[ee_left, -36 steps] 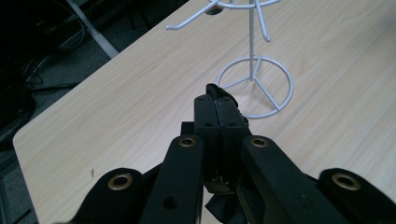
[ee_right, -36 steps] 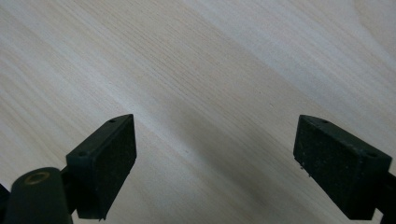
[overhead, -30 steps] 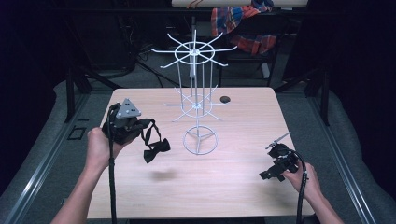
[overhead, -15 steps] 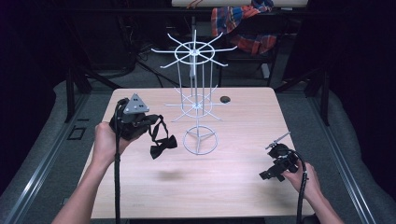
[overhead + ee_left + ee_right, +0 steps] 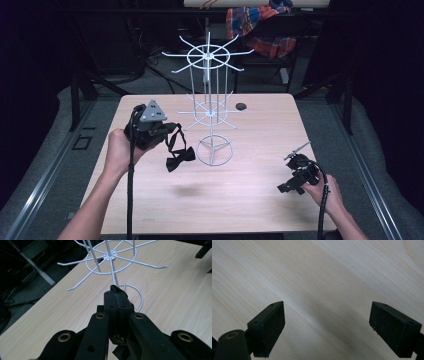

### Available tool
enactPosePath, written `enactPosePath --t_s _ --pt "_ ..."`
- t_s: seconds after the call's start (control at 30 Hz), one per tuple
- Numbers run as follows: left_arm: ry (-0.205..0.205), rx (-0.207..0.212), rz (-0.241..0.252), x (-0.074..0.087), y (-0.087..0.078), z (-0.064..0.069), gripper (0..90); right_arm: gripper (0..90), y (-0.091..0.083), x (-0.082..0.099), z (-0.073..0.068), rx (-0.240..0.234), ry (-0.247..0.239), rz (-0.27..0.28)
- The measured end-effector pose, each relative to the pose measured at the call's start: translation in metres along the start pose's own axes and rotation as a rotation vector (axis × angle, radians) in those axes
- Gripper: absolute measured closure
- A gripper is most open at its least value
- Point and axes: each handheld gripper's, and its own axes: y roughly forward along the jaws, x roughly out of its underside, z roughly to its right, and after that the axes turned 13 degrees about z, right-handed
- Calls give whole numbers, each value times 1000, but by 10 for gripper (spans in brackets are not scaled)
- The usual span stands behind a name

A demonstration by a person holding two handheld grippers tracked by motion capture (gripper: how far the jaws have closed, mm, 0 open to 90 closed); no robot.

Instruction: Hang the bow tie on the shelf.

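We see left gripper (image 5: 159, 131) fingers clamped on black bow tie (image 5: 180, 159) strap beside wire rack (image 5: 211, 112); right gripper (image 5: 327, 327) fingers wide apart, empty, above surface (image 5: 260, 150).

Bow tie (image 5: 180, 158) strap: pinched part hidden between the left gripper (image 5: 116, 293) jaws.
Small dark object (image 5: 241, 106) near the wire rack (image 5: 209, 107): too small to identify.
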Motion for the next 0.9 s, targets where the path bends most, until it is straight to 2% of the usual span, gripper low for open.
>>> enactPosePath --t_s 0.3,0.9 --pt "5 6 -12 -3 13 0 893 129 0 0 0 -1 -1 0" --pt "8 3 -45 -5 29 -7 893 129 1 0 0 -5 -1 2"
